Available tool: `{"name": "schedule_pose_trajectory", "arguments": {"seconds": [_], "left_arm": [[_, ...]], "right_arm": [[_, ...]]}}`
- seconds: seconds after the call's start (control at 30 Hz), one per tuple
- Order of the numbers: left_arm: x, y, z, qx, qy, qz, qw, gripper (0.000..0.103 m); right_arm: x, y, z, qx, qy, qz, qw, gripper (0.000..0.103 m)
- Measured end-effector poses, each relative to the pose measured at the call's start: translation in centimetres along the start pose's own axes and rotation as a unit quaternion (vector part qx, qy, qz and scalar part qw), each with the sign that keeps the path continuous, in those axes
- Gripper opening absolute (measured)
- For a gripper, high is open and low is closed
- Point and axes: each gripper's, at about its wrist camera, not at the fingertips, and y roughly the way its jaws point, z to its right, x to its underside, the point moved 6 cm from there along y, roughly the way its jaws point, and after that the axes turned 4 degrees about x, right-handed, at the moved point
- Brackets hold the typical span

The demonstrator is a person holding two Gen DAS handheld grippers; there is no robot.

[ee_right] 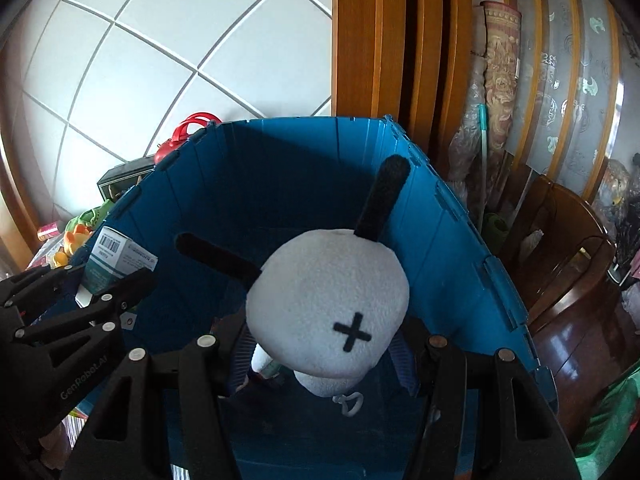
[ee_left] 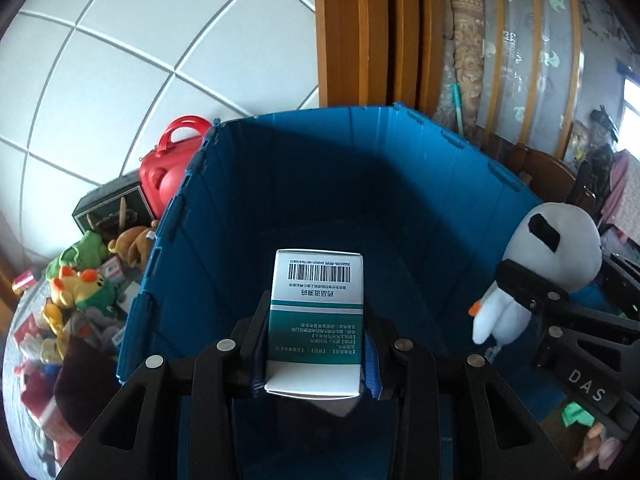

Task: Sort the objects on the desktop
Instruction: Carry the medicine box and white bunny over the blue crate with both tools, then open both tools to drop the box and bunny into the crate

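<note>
At nine o'clock of the blue crate (ee_left: 248, 184) lay the unsorted heap of plush toys (ee_left: 84, 276) and small packets, with a red case (ee_left: 168, 168) behind it at about ten; I judged those were what was left to sort.

My left claw (ee_left: 316, 344) was clamped on the medicine box (ee_left: 316, 320), pads on its two long sides, the barcode end pointing forward at twelve. I held it lengthways so it would slide free cleanly, poised over the crate's open mouth, whose floor looked bare below.

At three o'clock of that, my right claw (ee_right: 324, 352) was closed on the white plush toy (ee_right: 328, 304), gripping low on its body so the big head with its cross mark and two black ears (ee_right: 384, 196) stood clear above the fingers. It too hung above the crate, near the far wall's right half. Both things looked ready to drop in together.
</note>
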Motion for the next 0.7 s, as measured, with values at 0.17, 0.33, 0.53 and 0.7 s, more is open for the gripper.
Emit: {"name": "schedule_pose_trajectory", "arguments": {"seconds": [0.17,0.33,0.53,0.7], "left_arm": [[0.5,0.0,0.1,-0.009,-0.005,0.007,0.9999,0.073],[0.6,-0.4,-0.6,-0.017,-0.013,0.025,0.9995,0.074],[0.4,-1.2,-1.5,-0.028,-0.024,0.038,0.9986,0.077],[0.4,-3.2,-2.6,-0.042,-0.03,0.059,0.9969,0.077]], "right_arm": [[-0.1,0.9,1.0,-0.002,0.009,0.002,1.0,0.067],[-0.6,0.3,1.0,0.007,0.01,0.022,1.0,0.102],[-1.5,-0.4,1.0,0.001,0.002,0.037,0.999,0.103],[-1.5,-1.0,0.9,-0.011,0.001,0.044,0.999,0.103]]}}
